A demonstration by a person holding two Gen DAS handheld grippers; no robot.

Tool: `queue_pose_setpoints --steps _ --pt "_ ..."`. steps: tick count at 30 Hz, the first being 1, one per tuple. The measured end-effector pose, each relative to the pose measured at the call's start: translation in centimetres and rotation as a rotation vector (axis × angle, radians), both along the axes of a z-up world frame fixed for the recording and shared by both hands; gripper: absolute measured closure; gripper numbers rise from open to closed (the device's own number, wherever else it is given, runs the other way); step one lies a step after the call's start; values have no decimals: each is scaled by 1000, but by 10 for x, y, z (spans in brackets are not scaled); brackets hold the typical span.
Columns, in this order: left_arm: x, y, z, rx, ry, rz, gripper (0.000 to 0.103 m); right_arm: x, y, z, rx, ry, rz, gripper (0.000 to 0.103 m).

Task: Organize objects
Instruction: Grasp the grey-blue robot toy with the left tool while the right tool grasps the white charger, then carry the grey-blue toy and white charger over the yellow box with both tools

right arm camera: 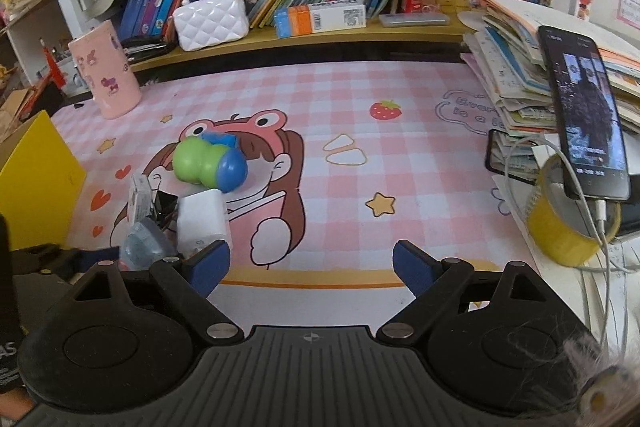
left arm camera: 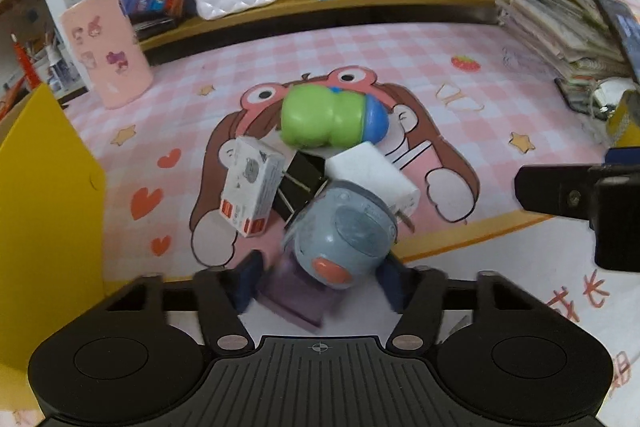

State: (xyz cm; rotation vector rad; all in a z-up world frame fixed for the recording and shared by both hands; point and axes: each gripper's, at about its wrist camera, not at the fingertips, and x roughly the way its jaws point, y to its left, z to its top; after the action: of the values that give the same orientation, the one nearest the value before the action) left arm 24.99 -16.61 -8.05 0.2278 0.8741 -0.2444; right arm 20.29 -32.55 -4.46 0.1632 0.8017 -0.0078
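Standing at the far left, a yellow box [left arm camera: 44, 207] walled off that side, with a pink cup [left arm camera: 108, 47] behind it near the shelf [left arm camera: 360, 7]. On the mat [left arm camera: 460, 67], the task's things sat in one tight pile: a white carton [left arm camera: 252, 187] with red label patches, print too small to read, leaned on a black clip [left arm camera: 304, 175]; a green toy [left arm camera: 320, 115] with a blue end lay at the back; a white charger [left arm camera: 372, 175] touched a grey toy [left arm camera: 344, 231] at the front, and a purple thing [left arm camera: 296, 291] showed under it, blurred.

The left gripper [left arm camera: 320, 267] had its jaws drawn in close on either side of the grey toy – whether the pads pressed on it, I could not tell through the blur.

Right of the pile the mat lay open up to its yellow border. The right gripper [right arm camera: 310, 259] hung over that stretch, jaws spread wide with only mat between them. Pale writing on the mat [right arm camera: 472, 111] began "Ever" and "is a". At the right edge, a stack of papers [right arm camera: 520, 79], a propped phone [right arm camera: 580, 115] on its cable and a yellow tape roll [right arm camera: 560, 231] closed things in.
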Motion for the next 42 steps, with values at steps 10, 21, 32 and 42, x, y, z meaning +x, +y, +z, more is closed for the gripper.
queue_pose_setpoints --steps 10,21,32,42 --pt "-18 37 22 -77 4 90 65 18 20 -8 10 3 124 14" --pt "-47 76 38 -140 2 211 65 53 62 -33 -70 -18 311 27" --pt "-68 80 49 -188 -7 216 65 64 72 -44 -125 -4 344 63" --pt "-87 85 56 -251 -19 152 65 7 57 -15 -27 -1 217 63"
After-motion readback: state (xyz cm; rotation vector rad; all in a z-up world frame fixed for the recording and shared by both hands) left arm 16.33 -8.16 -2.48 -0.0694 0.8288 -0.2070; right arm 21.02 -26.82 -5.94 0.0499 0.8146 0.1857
